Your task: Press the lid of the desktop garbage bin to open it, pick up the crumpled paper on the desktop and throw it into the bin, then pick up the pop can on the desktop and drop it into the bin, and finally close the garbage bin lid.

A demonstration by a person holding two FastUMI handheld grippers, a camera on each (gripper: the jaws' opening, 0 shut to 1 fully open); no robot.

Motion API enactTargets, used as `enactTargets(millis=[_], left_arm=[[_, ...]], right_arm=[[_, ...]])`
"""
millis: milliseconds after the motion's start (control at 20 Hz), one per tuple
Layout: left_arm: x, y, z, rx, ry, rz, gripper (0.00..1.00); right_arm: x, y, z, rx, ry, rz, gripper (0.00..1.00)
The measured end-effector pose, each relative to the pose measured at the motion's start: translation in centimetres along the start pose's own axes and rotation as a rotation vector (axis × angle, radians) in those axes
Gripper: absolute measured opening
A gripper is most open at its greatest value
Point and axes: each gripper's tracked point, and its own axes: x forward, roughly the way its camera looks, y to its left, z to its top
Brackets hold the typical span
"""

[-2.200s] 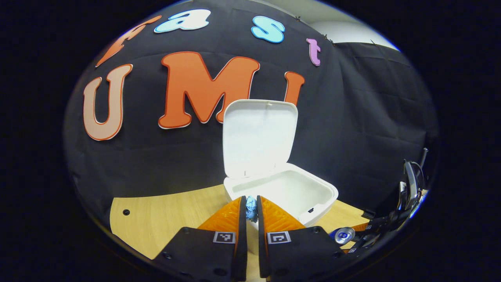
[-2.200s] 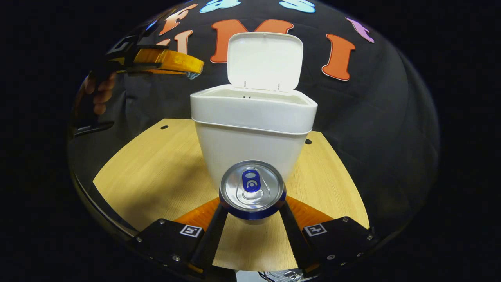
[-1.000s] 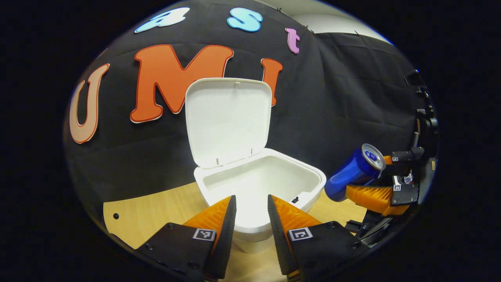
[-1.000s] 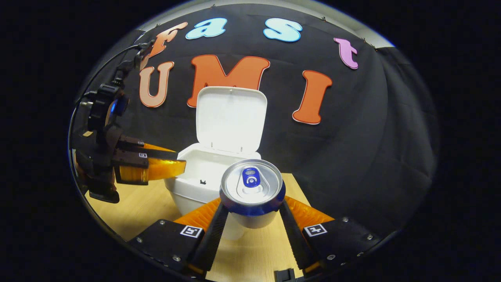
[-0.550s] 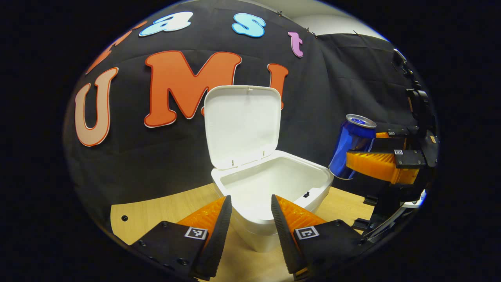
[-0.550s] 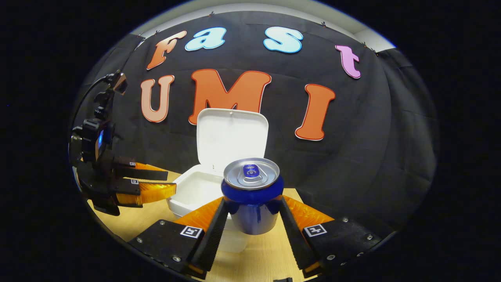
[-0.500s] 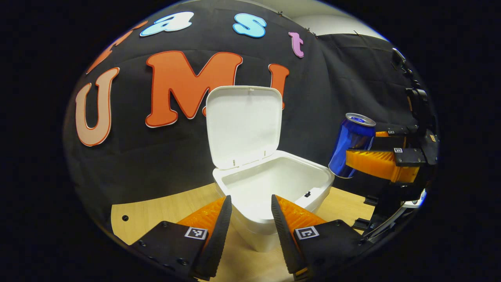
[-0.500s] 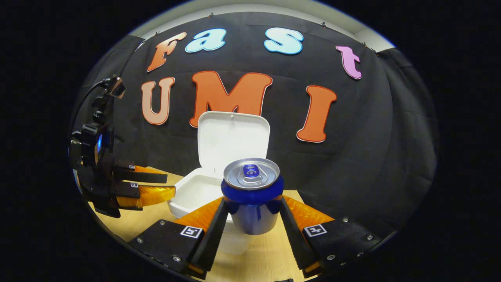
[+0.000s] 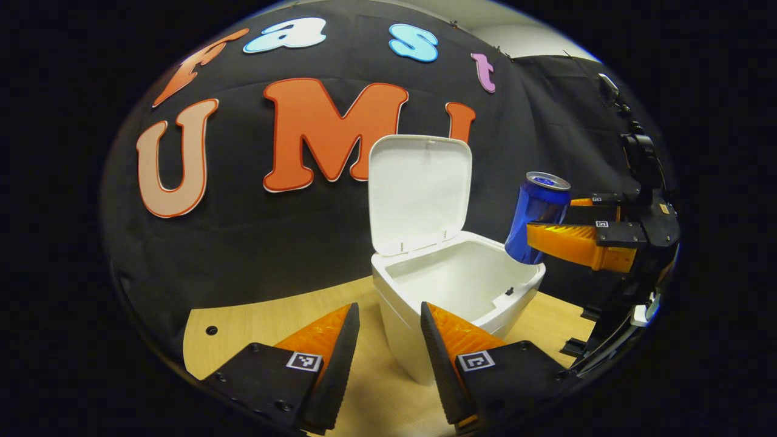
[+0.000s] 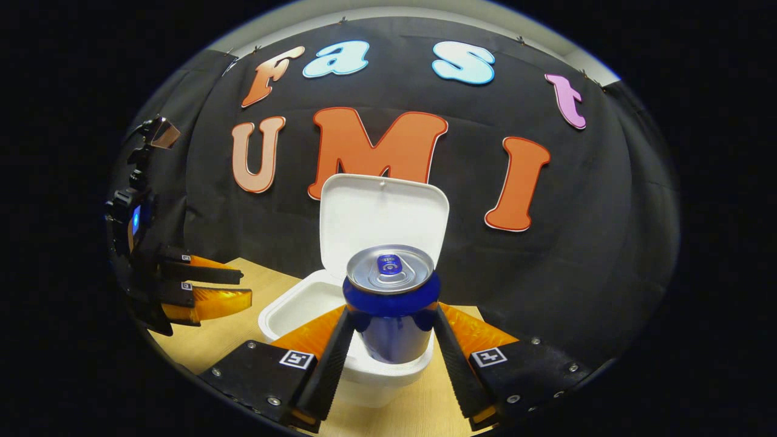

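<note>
The white garbage bin (image 9: 400,309) (image 10: 285,318) stands on the wooden desktop (image 9: 267,318) with its lid (image 9: 419,188) (image 10: 382,212) swung up against the wall. My right gripper (image 10: 391,321) is shut on the blue pop can (image 10: 391,303), holding it upright. In the left gripper view that can (image 9: 537,218) hangs over the bin's right rim, with the right gripper (image 9: 546,233) behind it. My left gripper (image 9: 388,315) is open with nothing between its fingers, low in front of the bin's left side. In the right gripper view the left gripper (image 10: 240,288) hovers at the far left.
The desktop has small holes (image 9: 211,331) near its back edge. Bare wood lies left of the bin (image 10: 230,328). The black cloth wall stands close behind the bin.
The left gripper let go of the blue crumpled paper and opened, then drew back leftward. The right gripper lifted the can off the desktop and carried it over the bin's rim.
</note>
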Motion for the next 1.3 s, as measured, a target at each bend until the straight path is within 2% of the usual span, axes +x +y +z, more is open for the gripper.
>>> enactTargets(millis=[100,600,800,1100,1200,1300], left_arm=[[-0.3,0.6,-0.4,-0.012,0.007,0.016,0.65],[-0.3,1.5,-1.6,-0.034,0.036,0.042,0.67],[-0.5,2.4,-2.5,-0.055,0.053,0.056,0.65],[-1.2,4.1,-3.1,-0.070,0.054,0.090,0.67],[-1.3,4.4,-3.1,-0.069,0.051,0.096,0.65],[-1.4,4.8,-3.0,-0.066,0.050,0.101,0.67]], right_arm=[[0.7,0.1,-1.0,0.002,0.020,0.009,0.79],[2.1,-0.2,-5.5,0.015,0.121,-0.006,0.80],[2.3,-0.6,-5.5,0.033,0.129,-0.018,0.81],[2.9,-0.8,-2.7,0.008,0.088,-0.019,0.84],[2.9,-1.2,-1.0,-0.005,0.058,-0.026,0.84],[3.2,-1.7,1.1,-0.019,0.028,-0.033,0.84]])
